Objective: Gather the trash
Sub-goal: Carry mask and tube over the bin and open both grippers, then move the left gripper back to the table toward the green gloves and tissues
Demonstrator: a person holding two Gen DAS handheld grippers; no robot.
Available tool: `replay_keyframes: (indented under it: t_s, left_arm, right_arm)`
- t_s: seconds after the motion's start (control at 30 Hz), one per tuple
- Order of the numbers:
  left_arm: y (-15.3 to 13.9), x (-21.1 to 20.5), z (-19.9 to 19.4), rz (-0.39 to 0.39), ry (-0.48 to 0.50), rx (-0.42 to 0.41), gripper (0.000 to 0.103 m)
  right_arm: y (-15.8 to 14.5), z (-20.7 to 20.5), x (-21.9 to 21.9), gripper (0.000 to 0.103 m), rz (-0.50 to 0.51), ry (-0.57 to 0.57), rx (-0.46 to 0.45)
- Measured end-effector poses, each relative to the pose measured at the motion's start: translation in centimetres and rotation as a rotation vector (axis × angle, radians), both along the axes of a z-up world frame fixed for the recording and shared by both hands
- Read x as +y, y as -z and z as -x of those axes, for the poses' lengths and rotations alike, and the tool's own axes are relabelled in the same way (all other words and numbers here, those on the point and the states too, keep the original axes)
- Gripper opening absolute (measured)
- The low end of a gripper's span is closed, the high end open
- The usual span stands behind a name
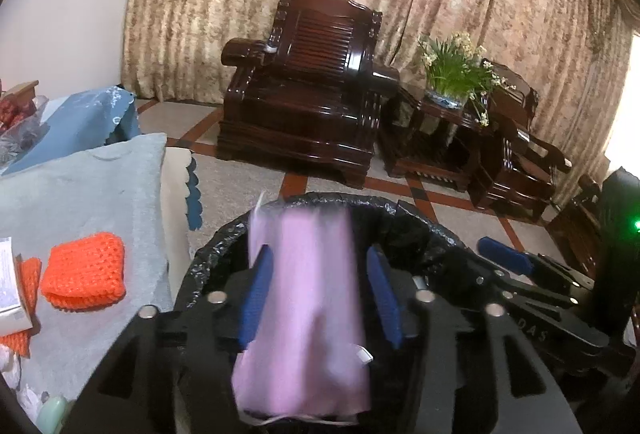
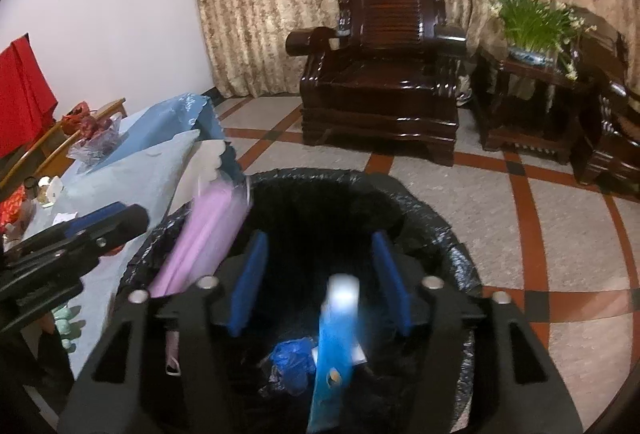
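A black-lined trash bin [image 1: 420,230] [image 2: 440,226] stands right below both grippers. My left gripper [image 1: 320,254] hangs over its rim with the blue pads apart. A blurred pink packet [image 1: 304,314] lies loose between them, with a gap to the right pad. The right wrist view shows that pink packet [image 2: 204,242] at the bin's left edge. My right gripper [image 2: 320,238] is open above the bin's mouth. A blurred blue packet [image 2: 334,350] sits between its pads and touches neither. A crumpled blue bag [image 2: 292,358] lies inside the bin.
A table under a grey-blue cloth [image 1: 100,193] lies left of the bin, with orange knitted cloths [image 1: 84,274] on it. Beyond, on the tiled floor, stand a dark wooden armchair [image 1: 304,105] and a side table with a potted plant [image 1: 456,73].
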State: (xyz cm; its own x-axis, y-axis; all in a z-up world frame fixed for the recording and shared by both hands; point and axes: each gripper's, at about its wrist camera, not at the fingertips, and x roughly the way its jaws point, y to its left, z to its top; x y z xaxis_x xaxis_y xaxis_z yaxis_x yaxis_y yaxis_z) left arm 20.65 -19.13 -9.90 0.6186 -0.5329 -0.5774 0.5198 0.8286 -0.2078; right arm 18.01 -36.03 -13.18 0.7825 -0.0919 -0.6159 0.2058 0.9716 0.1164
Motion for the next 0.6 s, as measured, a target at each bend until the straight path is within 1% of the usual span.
replay_keyframes:
  t_s: [0.03, 0.1, 0.13, 0.17, 0.2, 0.3, 0.47, 0.6]
  left_arm:
    - [-0.1, 0.2, 0.0, -0.002, -0.004, -0.005, 0.056]
    - [-0.5, 0.8, 0.3, -0.006, -0.01, -0.025, 0.062]
    - [-0.6, 1.0, 0.4, -0.01, -0.013, -0.036, 0.064]
    - [-0.9, 1.4, 0.6, -0.015, -0.019, -0.048, 0.068]
    - [-1.1, 1.8, 0.8, -0.017, -0.026, -0.059, 0.073]
    - [-1.9, 3.7, 1.6, -0.014, -0.054, -0.091, 0.079]
    - [-2.5, 7.7, 3.7, -0.043, -0.109, -0.138, 0.08]
    - [-2.3, 12.2, 5.1, -0.066, -0.191, -0.135, 0.08]
  right_arm:
    - [-0.1, 0.1, 0.0, 0.065, 0.004, 0.008, -0.001]
    - [-0.4, 0.4, 0.0, 0.084, 0.015, 0.028, -0.013]
    - [-0.5, 0.7, 0.1, 0.087, 0.019, 0.034, -0.024]
    - [-0.8, 0.9, 0.3, 0.091, 0.02, 0.036, -0.035]
    - [-1.0, 1.0, 0.4, 0.093, 0.019, 0.035, -0.04]
    - [-1.6, 1.2, 1.3, 0.095, 0.004, 0.011, -0.054]
    - [-2.4, 1.2, 4.6, 0.095, -0.019, -0.058, -0.077]
    - [-2.6, 1.1, 7.8, 0.095, -0.051, -0.116, -0.084]
